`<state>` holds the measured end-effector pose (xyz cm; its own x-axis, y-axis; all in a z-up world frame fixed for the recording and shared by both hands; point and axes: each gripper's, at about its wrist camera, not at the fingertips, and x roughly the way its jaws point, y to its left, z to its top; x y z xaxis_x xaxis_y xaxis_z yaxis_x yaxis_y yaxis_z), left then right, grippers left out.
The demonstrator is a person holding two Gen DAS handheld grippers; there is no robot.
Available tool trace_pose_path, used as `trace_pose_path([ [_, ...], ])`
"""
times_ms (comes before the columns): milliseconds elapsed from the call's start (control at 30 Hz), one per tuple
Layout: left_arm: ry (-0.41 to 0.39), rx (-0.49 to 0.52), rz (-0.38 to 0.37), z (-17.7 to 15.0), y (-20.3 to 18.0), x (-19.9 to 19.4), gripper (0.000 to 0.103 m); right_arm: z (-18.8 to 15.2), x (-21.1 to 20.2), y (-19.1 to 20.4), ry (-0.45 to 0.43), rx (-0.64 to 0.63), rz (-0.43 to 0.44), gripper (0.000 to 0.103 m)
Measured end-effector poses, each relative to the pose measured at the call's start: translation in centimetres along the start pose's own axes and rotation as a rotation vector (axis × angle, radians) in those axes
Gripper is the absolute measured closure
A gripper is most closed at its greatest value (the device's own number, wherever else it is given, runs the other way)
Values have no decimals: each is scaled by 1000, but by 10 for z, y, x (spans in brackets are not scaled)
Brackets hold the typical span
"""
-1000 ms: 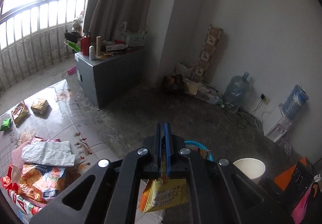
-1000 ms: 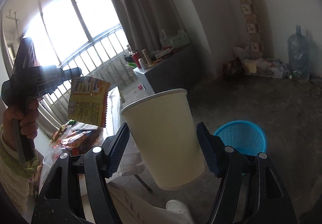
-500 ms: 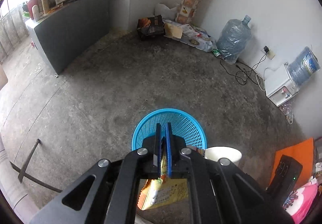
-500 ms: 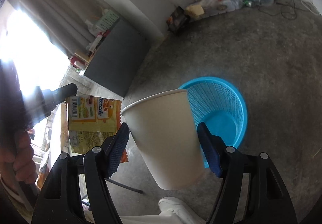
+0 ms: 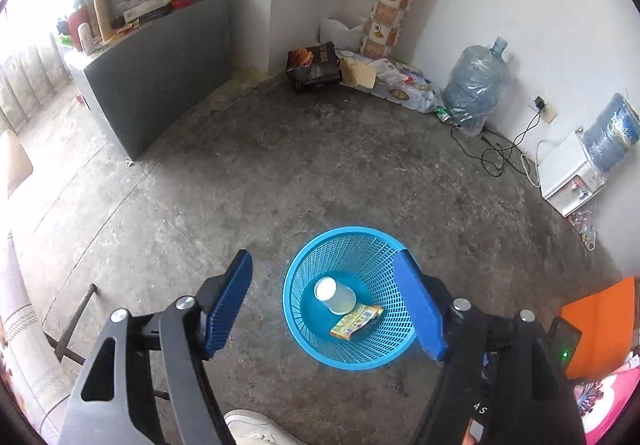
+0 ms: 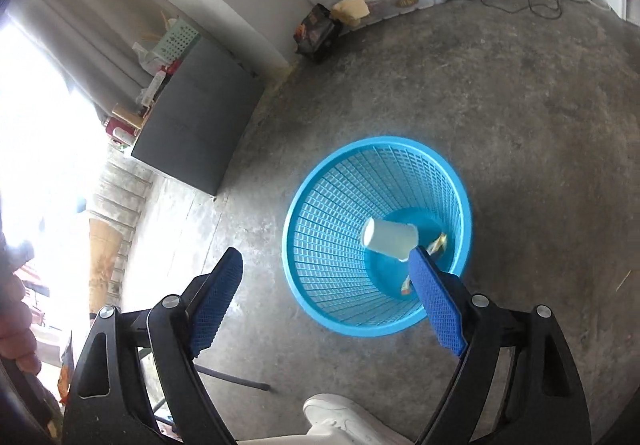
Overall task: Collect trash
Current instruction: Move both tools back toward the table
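A blue mesh waste basket [image 5: 372,245] [image 6: 332,205] stands on the concrete floor. Inside it lie a pale paper cup [image 5: 335,293] [image 6: 390,236] on its side and a yellow snack wrapper [image 5: 357,321] [image 6: 437,243]. My left gripper [image 5: 325,300] hangs above the basket, its blue-padded jaws opening wide with nothing between them. My right gripper [image 6: 326,295] also hovers over the basket, jaws opening, nothing held; its right fingertip [image 6: 434,297] overlaps the basket's near rim in the picture.
A grey cabinet [image 5: 152,65] with bottles and boxes on top stands at the left wall. Bags, water jugs [image 5: 474,85], a dispenser [image 5: 568,181] and cables line the far wall. A white shoe [image 6: 340,417] is below. An orange box [image 5: 600,325] sits at right.
Both grippers swung down from the table toward the basket. The left let go of the yellow wrapper and the right let go of the paper cup; both now lie in the basket.
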<state>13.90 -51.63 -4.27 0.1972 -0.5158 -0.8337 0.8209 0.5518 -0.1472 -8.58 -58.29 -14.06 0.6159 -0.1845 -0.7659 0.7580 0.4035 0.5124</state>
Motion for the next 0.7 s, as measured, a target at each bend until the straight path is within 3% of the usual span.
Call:
trace_pose_path([
  [200,-112,45,-69,-12,15,-95,17,-17,-59,50,-126,-160,-58,8],
  [267,-138,41,-99,-23,26,-131,15,-24,-79,70,-172,-226,-86,8],
  [467,-242,-62,-101,-75,91,-246,7,-53,-131,137,-348,-479,-162,8],
  [600,-362,-178,-45,-129,154,-328,6,-78,-165,172,-452,-631,-45,8],
  [700,-495,-300,61,-180,200,-392,6,-89,-177,192,-412,-666,154,8],
])
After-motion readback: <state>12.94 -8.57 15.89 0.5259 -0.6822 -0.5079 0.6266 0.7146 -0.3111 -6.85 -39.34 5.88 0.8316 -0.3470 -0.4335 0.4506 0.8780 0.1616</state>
